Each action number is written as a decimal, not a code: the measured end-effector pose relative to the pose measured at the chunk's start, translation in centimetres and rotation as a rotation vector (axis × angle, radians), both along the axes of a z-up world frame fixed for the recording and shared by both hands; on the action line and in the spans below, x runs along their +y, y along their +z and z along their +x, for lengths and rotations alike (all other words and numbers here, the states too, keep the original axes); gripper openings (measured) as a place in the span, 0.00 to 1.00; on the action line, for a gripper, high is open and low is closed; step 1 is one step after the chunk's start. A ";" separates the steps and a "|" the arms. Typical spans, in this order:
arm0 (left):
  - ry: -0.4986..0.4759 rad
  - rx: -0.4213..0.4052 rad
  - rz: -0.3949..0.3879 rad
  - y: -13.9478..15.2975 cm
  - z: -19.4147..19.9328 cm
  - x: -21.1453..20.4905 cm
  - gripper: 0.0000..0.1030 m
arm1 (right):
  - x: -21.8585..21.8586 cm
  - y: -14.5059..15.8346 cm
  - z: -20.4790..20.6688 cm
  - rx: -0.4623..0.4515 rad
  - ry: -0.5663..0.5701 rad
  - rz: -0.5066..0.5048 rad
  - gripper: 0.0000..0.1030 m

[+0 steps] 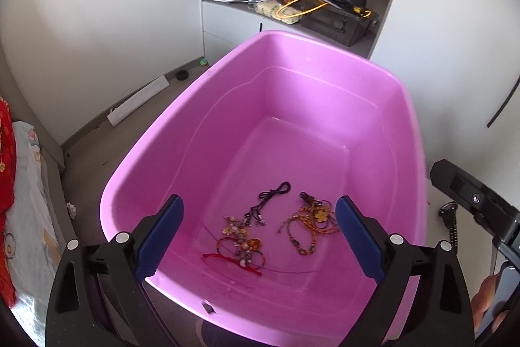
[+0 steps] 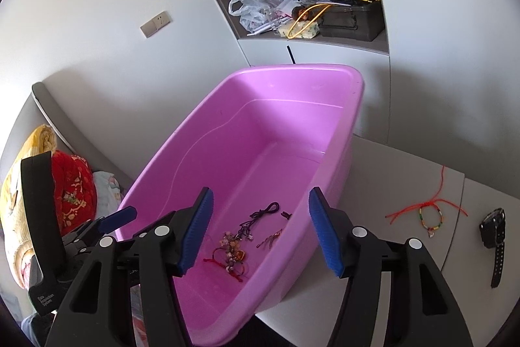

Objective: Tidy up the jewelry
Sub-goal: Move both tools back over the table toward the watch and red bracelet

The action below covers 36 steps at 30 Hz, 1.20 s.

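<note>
A large pink plastic tub (image 1: 325, 45) (image 2: 292, 68) fills both views. On its floor lie two heaps of beaded bracelets, one on the left (image 1: 240, 238) (image 2: 230, 249) and one on the right (image 1: 308, 220), with a dark purple cord (image 1: 274, 191) (image 2: 265, 210) behind them. My left gripper (image 1: 260, 199) hangs open above the heaps, nothing between its fingers. My right gripper (image 2: 260, 191) stands open over the tub's right rim, also empty. On the white table right of the tub lie a beaded bracelet on a red-orange cord (image 2: 430, 217) and a black watch (image 2: 494, 236) (image 1: 450, 217).
A wall niche (image 1: 325, 5) (image 2: 308, 15) behind the tub holds plastic bags, a yellow loop and a dark box. A bed with a red cushion (image 2: 73, 194) and patterned cover (image 1: 29, 200) lies to the left. A person's hand (image 1: 487, 298) shows at the right edge.
</note>
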<state>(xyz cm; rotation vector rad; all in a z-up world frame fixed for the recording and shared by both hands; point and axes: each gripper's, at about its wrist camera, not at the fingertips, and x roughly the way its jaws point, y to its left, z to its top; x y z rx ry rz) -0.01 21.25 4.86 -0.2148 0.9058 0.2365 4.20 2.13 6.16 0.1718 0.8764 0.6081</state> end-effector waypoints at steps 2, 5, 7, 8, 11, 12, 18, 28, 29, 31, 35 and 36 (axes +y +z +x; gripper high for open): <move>-0.014 -0.011 -0.003 0.4 -0.2 -0.6 0.91 | -0.7 0.2 -0.4 -0.005 -0.009 0.004 0.58; -0.037 -0.020 -0.008 0.9 -0.6 -1.7 0.91 | -2.1 0.3 -1.3 -0.017 -0.027 0.007 0.58; -0.055 -0.027 -0.011 1.2 -0.9 -2.6 0.91 | -3.2 0.3 -1.9 -0.023 -0.043 0.009 0.59; -0.064 -0.027 -0.013 1.3 -1.0 -3.0 0.92 | -3.7 0.3 -2.3 -0.026 -0.052 0.007 0.59; -0.097 -0.030 -0.012 1.4 -1.2 -4.7 0.92 | -5.5 0.2 -3.3 -0.035 -0.081 0.002 0.59; -0.106 -0.032 -0.011 1.5 -1.3 -5.2 0.92 | -5.8 0.2 -3.4 -0.037 -0.089 0.000 0.59; -0.168 -0.059 0.029 2.4 -2.0 -9.1 0.93 | -10.7 -0.9 -5.4 -0.032 -0.184 -0.015 0.61; -0.366 -0.135 0.076 3.0 -3.9 -17.9 0.94 | -19.3 -4.2 -9.2 -0.022 -0.363 -0.084 0.63; -0.383 -0.140 0.084 2.9 -4.0 -18.5 0.94 | -20.2 -4.7 -9.4 -0.016 -0.382 -0.094 0.63; -0.423 -0.143 0.095 2.2 -3.8 -20.2 0.94 | -21.6 -5.5 -9.7 -0.005 -0.416 -0.106 0.63; -0.460 -0.115 0.067 0.6 -2.4 -22.2 0.94 | -23.6 -6.9 -9.5 0.014 -0.462 -0.119 0.63; -0.463 -0.106 0.060 0.1 -2.0 -22.5 0.94 | -24.2 -7.3 -9.4 0.016 -0.473 -0.121 0.63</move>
